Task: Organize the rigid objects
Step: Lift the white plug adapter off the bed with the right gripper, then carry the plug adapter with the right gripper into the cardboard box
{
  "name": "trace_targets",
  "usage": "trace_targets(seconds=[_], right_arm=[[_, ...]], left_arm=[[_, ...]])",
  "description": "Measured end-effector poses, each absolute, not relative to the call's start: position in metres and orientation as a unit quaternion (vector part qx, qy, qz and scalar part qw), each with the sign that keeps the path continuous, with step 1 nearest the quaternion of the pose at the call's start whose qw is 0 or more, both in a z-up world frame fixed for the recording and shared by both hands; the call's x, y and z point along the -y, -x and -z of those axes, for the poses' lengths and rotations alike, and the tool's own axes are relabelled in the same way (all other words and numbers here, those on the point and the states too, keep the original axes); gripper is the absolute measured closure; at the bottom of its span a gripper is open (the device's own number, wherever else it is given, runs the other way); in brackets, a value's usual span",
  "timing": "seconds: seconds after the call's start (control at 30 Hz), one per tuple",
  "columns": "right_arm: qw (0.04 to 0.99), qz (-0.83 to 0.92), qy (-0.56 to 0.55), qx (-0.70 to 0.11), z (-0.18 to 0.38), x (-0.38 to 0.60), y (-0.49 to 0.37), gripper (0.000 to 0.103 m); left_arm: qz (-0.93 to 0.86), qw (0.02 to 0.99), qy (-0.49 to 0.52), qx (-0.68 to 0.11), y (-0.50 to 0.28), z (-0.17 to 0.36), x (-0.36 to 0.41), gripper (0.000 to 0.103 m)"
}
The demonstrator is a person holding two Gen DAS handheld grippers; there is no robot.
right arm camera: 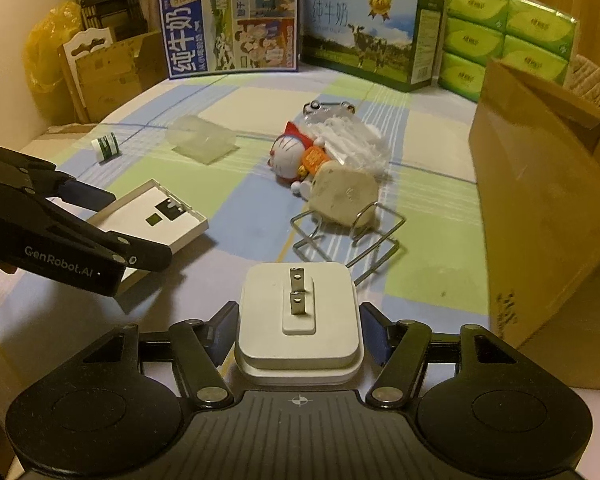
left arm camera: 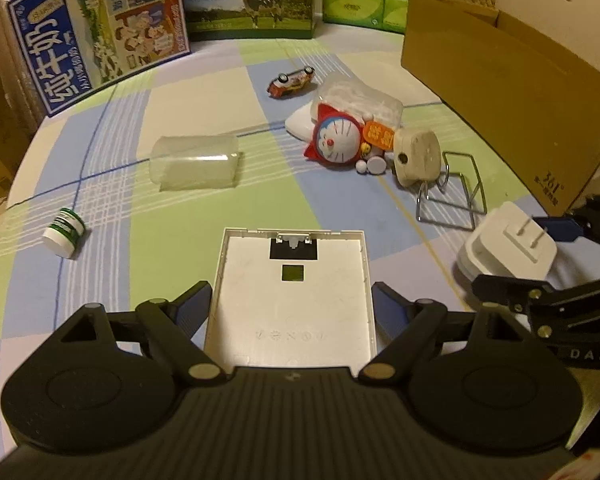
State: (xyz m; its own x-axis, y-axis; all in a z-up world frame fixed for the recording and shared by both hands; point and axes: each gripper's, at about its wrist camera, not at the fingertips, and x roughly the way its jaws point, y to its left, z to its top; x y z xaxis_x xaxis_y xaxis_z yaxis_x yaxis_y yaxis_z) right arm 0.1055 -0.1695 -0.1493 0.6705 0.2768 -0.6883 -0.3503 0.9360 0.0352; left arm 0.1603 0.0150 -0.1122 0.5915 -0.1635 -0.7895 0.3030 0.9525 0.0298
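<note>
The left tongs [left arm camera: 291, 300] are spread on either side of a flat white plastic tray [left arm camera: 290, 300] that lies on the checked cloth of the counter [left arm camera: 188, 264]. A narrow gap is seen on each side between the blue pads and the tray walls, so the tray is not pinched. From the right wrist view the same tray [right arm camera: 156, 216] is seen near the left edge of the counter, under the left tongs [right arm camera: 100, 224].

The right tongs [right arm camera: 299, 330] are placed around a white plug adapter [right arm camera: 298, 320], which lies with its two metal prongs upward. The left pad seems to touch the adapter's side and the right pad stands just beside it; whether it is really pinched cannot be told.

Just behind the adapter a bent wire rack [right arm camera: 348, 236] is seen, and a beige block [right arm camera: 344, 196] rests against it. Touching the block, a blue cat toy [right arm camera: 288, 156] lies on its side with a clear bag [right arm camera: 348, 140] of white things behind it. A clear plastic cup [left arm camera: 196, 164] lies on its side near the middle of the counter, and a small green bottle [left arm camera: 65, 232] lies toward the left edge. A toy car [left arm camera: 291, 79] lies farther back. A cardboard box [right arm camera: 540, 200] stands along the right edge, and milk cartons [right arm camera: 228, 24] and green tissue packs [right arm camera: 508, 40] stand along the far edge.
</note>
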Motion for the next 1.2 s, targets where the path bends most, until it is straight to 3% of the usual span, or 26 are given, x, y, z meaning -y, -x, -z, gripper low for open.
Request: trace_targets(seconds=[0.33, 0.7, 1.2], right_arm=[[0.927, -0.153, 0.003, -0.342, 0.088, 0.194, -0.087, 0.042], [0.948, -0.083, -0.024, -0.307, -0.001, 0.282, -0.094, 0.042], [0.950, -0.005, -0.053, -0.307, -0.003, 0.404, -0.108, 0.042]], left_arm=[[0.134, 0.905, -0.057, -0.400, -0.151, 0.044, 0.009, 0.021], [0.182, 0.911, -0.051, -0.366, -0.155, -0.026, 0.093, 0.021], [0.252, 0.890, -0.083, -0.372, -0.177, -0.021, 0.214, 0.020]])
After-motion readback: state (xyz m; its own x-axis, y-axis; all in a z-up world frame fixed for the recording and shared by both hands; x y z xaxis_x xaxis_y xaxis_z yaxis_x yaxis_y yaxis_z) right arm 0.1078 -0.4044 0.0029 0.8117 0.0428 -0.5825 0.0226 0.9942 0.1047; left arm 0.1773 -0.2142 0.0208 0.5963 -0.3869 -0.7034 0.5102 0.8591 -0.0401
